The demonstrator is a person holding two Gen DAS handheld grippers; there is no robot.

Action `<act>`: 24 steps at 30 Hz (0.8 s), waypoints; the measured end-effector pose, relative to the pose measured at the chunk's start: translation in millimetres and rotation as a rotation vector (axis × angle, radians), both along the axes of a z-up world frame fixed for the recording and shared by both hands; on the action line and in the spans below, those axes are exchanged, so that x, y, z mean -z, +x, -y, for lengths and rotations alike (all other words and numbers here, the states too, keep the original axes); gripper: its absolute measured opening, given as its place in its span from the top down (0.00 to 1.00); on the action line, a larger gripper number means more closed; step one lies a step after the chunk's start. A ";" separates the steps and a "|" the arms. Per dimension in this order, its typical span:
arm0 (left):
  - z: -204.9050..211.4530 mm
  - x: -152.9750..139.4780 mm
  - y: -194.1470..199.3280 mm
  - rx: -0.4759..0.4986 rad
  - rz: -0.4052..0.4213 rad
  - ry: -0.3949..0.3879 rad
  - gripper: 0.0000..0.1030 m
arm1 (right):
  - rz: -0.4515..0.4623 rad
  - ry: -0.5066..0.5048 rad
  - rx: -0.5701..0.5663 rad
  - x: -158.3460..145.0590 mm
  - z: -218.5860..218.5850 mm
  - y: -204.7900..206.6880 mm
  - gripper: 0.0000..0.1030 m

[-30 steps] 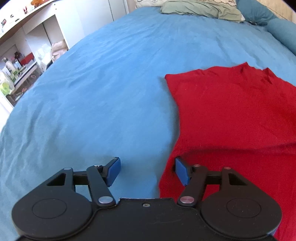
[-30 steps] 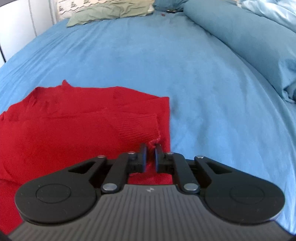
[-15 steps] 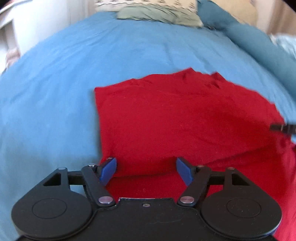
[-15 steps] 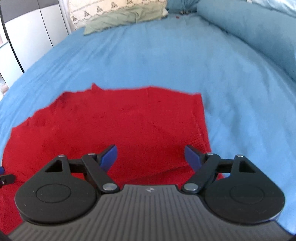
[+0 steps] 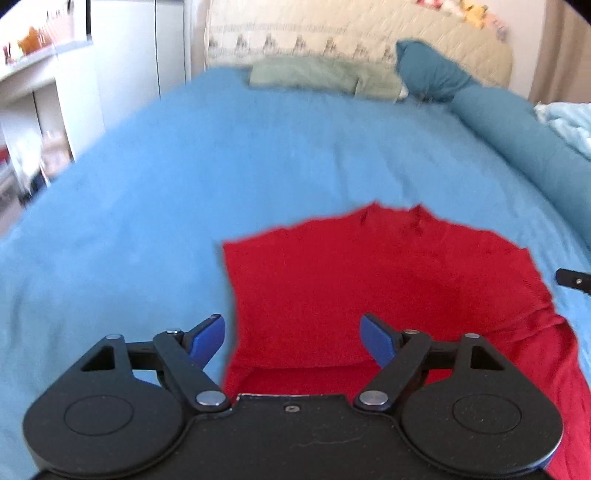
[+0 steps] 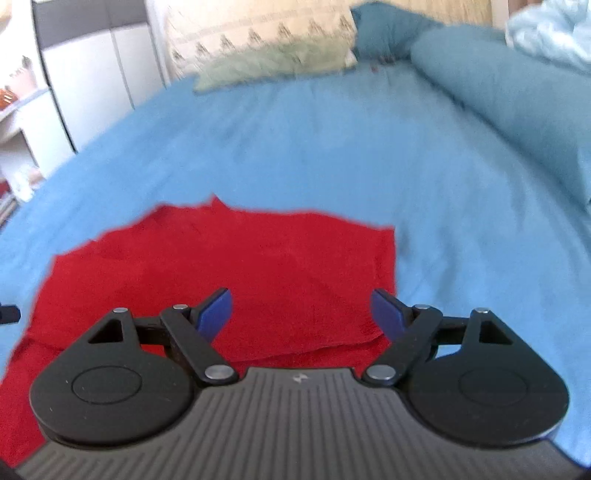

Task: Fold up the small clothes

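A red knit garment (image 5: 369, 280) lies flat on the blue bed sheet (image 5: 184, 177), with one part folded over the rest; its folded edge runs near both grippers. It also shows in the right wrist view (image 6: 236, 269). My left gripper (image 5: 293, 338) is open and empty, raised above the garment's near left edge. My right gripper (image 6: 301, 314) is open and empty, raised above the garment's near right part. A tip of the right gripper shows at the right edge of the left wrist view (image 5: 572, 281).
A green pillow (image 5: 321, 75) and a teal bolster (image 5: 517, 136) lie at the head and right side of the bed. White shelves and cupboards (image 5: 44, 110) stand to the left of the bed. A pale blue quilt (image 6: 550, 33) is bunched at the far right.
My right gripper has let go of the garment's corner and opened. Both grippers have pulled back and risen; the left has swung right over the garment.
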State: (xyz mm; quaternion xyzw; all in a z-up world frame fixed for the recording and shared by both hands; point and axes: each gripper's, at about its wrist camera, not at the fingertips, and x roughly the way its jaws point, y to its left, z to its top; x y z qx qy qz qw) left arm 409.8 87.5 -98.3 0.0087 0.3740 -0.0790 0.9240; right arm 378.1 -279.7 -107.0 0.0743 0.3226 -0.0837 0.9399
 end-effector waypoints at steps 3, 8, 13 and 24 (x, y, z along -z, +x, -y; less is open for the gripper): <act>-8.9 -28.4 -33.0 0.015 0.056 0.022 0.10 | 0.059 0.017 -0.004 -32.4 2.4 -39.3 0.05; -27.1 -49.8 -86.0 0.032 0.076 0.032 0.06 | 0.108 0.014 -0.009 -68.9 3.6 -105.8 0.00; -39.1 -32.7 -132.3 0.026 0.038 0.027 0.06 | 0.134 0.019 -0.011 -67.9 7.6 -172.9 0.00; -50.3 23.8 -231.6 0.006 0.012 -0.014 0.07 | 0.093 0.044 -0.022 0.9 -1.5 -286.9 0.00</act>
